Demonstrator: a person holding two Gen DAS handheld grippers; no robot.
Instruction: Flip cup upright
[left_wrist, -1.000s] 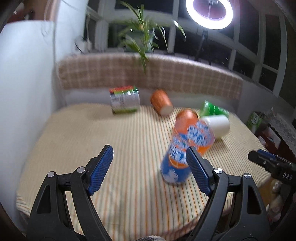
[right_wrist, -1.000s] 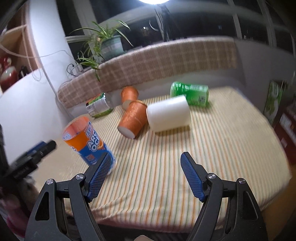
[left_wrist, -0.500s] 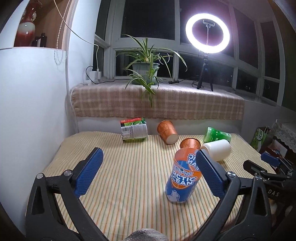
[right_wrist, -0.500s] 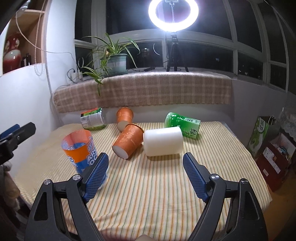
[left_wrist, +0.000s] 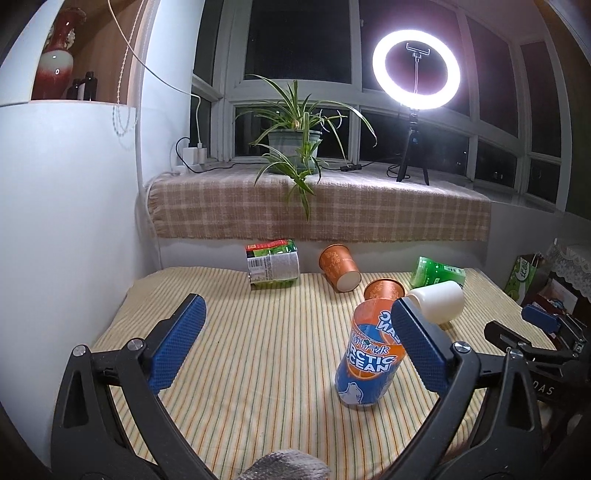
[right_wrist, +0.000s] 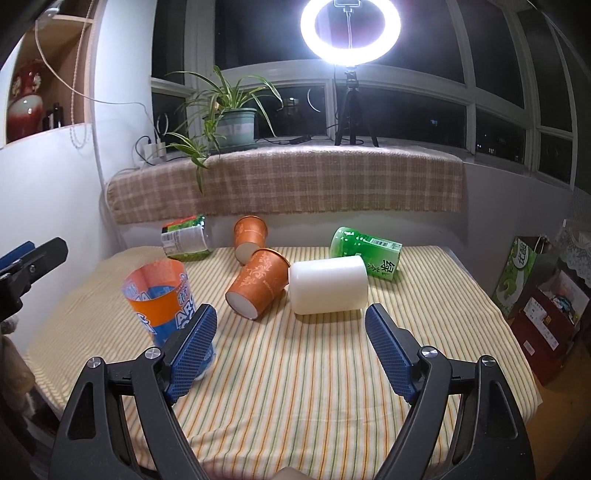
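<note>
An orange and blue "Arctic Ocean" cup (left_wrist: 371, 356) stands upright on the striped tablecloth (left_wrist: 258, 350), mouth up; it also shows in the right wrist view (right_wrist: 162, 301). Two copper-orange cups (right_wrist: 260, 282) (right_wrist: 250, 234), a white cup (right_wrist: 328, 284), a green cup (right_wrist: 365, 251) and a green-labelled cup (right_wrist: 186, 240) lie on their sides behind it. My left gripper (left_wrist: 295, 349) is open and empty, its right finger just in front of the upright cup. My right gripper (right_wrist: 290, 352) is open and empty, right of that cup.
A white wall (left_wrist: 55, 221) stands to the left. A plaid-covered sill (left_wrist: 317, 210) with a potted plant (left_wrist: 293, 147) and ring light (left_wrist: 415, 70) runs behind the table. Boxes and a green bag (right_wrist: 524, 273) stand off the right edge.
Both grippers have pulled back and levelled out. The orange and blue cup was tilted a second ago and now stands upright by itself.
</note>
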